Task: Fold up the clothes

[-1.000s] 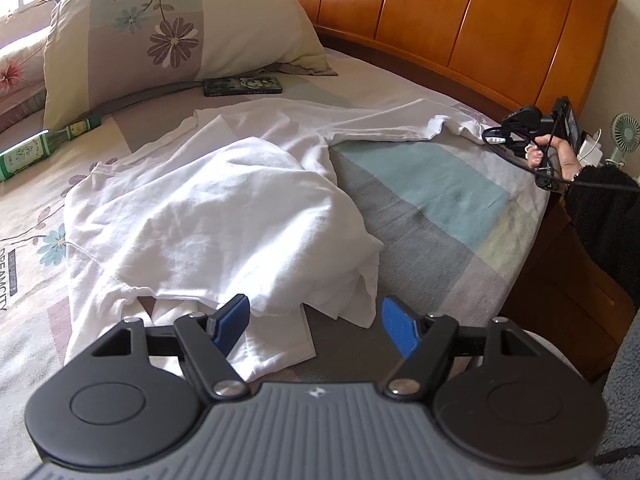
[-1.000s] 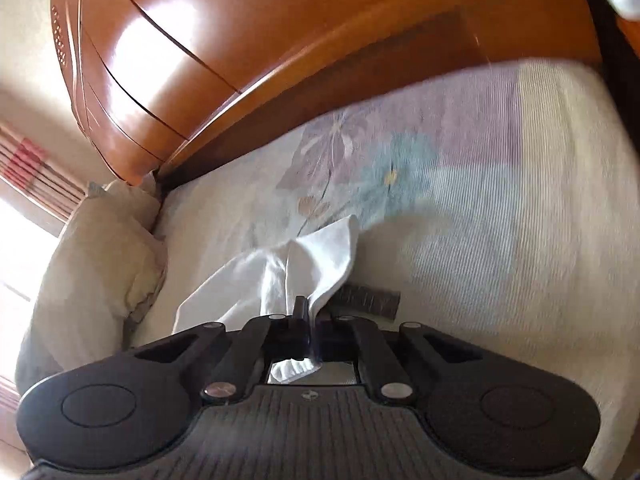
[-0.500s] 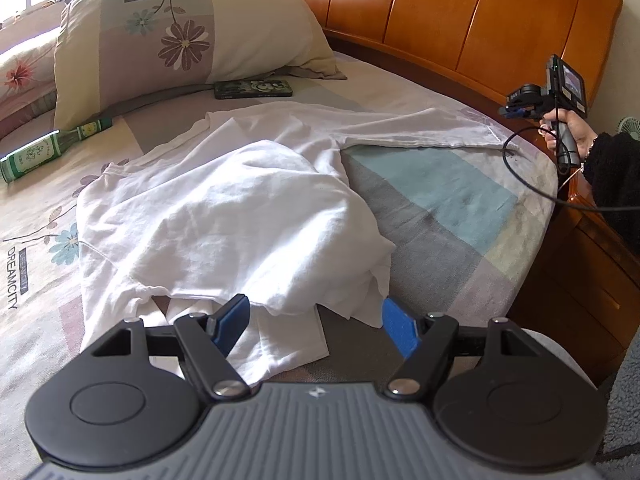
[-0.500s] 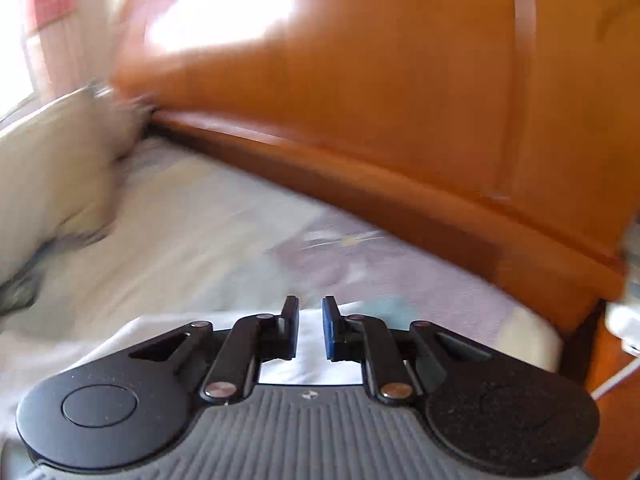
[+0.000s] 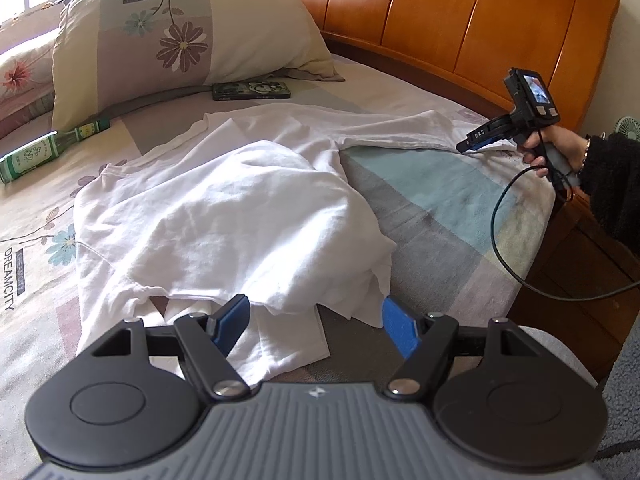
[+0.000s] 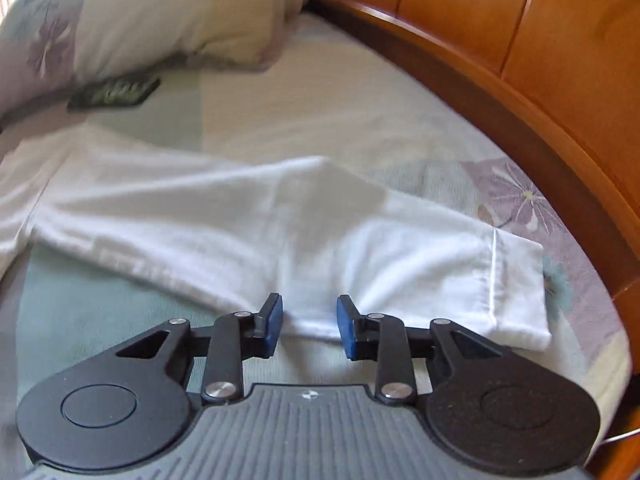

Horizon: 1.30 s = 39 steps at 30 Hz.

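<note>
White shirt point(image 6: 280, 220) before parted right claw point(image 6: 309, 326)

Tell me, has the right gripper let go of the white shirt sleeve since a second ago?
Yes. The right gripper has opened; the white shirt sleeve lies flat on the bed sheet beside the wooden headboard.

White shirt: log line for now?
shirt: crumpled, sleeve laid out | left claw: open, empty | right claw: open at sleeve edge
</note>
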Tool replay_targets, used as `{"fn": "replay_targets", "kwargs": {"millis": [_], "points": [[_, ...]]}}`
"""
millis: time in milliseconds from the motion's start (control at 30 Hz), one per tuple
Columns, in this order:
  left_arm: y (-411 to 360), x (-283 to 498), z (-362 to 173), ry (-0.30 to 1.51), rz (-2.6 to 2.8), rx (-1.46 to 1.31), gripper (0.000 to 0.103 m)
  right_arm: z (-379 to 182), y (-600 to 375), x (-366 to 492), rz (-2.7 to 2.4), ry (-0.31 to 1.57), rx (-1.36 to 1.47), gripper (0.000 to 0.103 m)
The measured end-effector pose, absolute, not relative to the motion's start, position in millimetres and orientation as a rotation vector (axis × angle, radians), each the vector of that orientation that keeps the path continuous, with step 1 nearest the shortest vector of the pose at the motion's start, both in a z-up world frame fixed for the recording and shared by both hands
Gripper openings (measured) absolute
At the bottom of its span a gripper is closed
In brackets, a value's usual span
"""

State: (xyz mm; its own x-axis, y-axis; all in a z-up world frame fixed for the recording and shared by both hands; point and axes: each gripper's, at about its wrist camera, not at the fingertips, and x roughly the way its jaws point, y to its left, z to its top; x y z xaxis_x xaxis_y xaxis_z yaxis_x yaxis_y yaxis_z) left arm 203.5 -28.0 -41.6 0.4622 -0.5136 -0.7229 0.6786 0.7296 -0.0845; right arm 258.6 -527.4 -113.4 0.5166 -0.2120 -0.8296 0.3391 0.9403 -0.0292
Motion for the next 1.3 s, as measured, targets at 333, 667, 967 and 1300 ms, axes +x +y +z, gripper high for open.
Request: {"fn": "replay_targets", "kwargs": {"millis": [333, 667, 967, 1300], "points": [[-26, 211, -42, 0.781, -0.724, 0.224, 0.075, -112, -452, 401, -0.252, 0.991, 0.263, 0.077], [-7, 214, -50, 0.805, -0.655, 0.211, 0.075, -144, -445, 460, -0.356, 0.946, 0.221, 0.102], [17, 207, -52, 0.796, -0.542, 0.183, 0.075, -74, -391, 335, -0.043, 0.881, 0.237, 0.103], [55, 212, -66, 0.828, -0.286, 0.146, 0.081, -70, -307, 212, 0.134, 0.799, 0.198, 0.103]]}}
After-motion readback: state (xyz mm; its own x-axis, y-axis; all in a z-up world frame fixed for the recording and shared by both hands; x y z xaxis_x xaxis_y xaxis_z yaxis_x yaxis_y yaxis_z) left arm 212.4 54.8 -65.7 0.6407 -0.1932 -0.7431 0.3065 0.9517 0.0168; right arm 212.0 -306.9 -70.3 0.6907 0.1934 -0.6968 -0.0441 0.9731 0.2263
